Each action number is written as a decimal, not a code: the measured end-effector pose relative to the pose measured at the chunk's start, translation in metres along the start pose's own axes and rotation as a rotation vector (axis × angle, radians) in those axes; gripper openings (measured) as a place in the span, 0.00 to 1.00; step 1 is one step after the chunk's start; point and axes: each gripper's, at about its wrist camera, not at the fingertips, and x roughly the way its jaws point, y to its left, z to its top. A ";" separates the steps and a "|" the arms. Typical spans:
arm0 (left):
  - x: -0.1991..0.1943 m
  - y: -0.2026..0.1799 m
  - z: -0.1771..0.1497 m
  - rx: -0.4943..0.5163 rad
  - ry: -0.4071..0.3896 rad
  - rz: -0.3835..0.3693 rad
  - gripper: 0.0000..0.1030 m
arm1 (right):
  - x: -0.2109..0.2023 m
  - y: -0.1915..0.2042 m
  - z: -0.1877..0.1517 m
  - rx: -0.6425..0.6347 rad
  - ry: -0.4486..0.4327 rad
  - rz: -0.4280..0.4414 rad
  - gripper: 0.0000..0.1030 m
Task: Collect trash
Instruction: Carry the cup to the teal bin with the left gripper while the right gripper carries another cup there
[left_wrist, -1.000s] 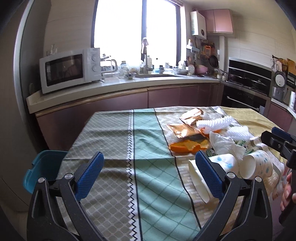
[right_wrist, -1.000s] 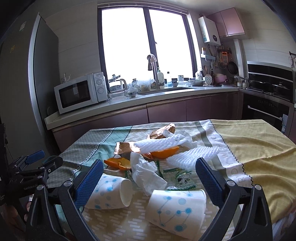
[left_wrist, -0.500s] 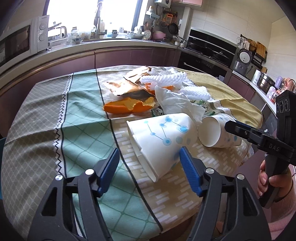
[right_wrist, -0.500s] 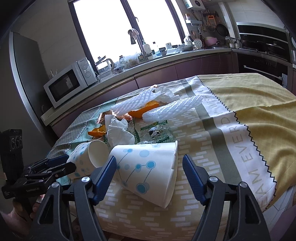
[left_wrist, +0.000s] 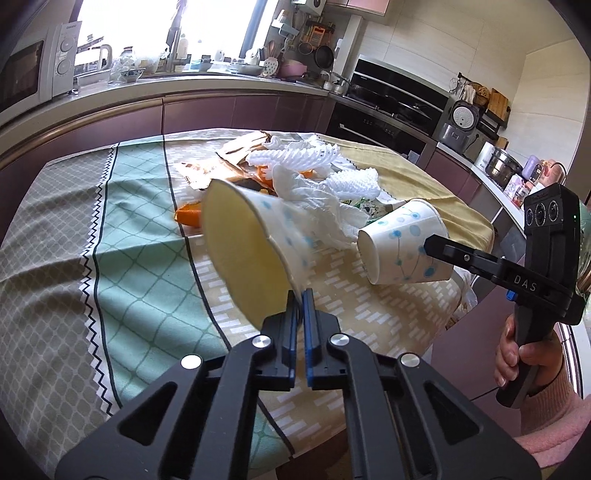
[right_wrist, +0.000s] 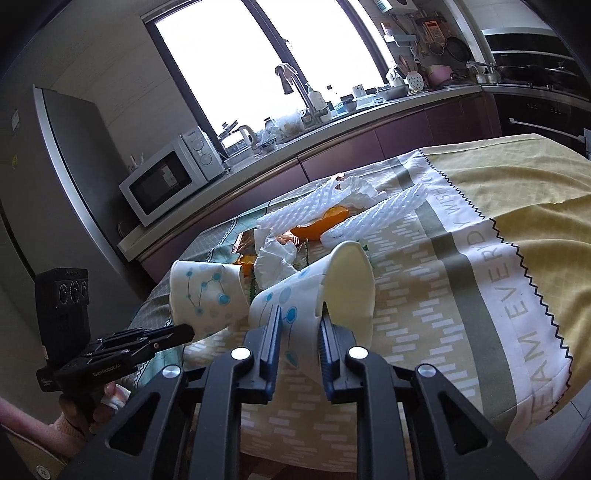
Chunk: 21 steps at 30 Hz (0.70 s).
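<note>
Two white paper cups with blue dots are each held in a gripper. My left gripper (left_wrist: 300, 300) is shut on the rim of one paper cup (left_wrist: 255, 243), lifted and tilted above the table. My right gripper (right_wrist: 300, 319) is shut on the other paper cup (right_wrist: 317, 291), squeezing its wall. In the left wrist view the right gripper (left_wrist: 428, 245) holds its cup (left_wrist: 402, 240). In the right wrist view the left gripper (right_wrist: 184, 330) holds its cup (right_wrist: 205, 291). Behind lie a crumpled tissue (left_wrist: 314, 199), white foam nets (right_wrist: 314, 206), orange peel (right_wrist: 321, 225) and brown wrappers (left_wrist: 236, 155).
The table wears a green, grey and yellow cloth (left_wrist: 122, 236). Its near edge is just below both grippers. A kitchen counter with a microwave (right_wrist: 170, 177) and sink runs behind, an oven (left_wrist: 391, 99) at the right.
Both grippers have closed on their paper cups. Both cups have come up off the cloth and tilted.
</note>
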 end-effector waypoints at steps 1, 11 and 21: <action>-0.004 -0.001 0.000 0.003 -0.006 -0.004 0.03 | -0.002 0.003 0.000 -0.008 0.004 0.003 0.07; -0.063 0.018 0.003 0.000 -0.107 0.018 0.03 | -0.026 0.045 0.013 -0.120 -0.026 0.056 0.02; -0.162 0.105 0.002 -0.110 -0.229 0.283 0.03 | 0.044 0.148 0.033 -0.308 0.052 0.325 0.02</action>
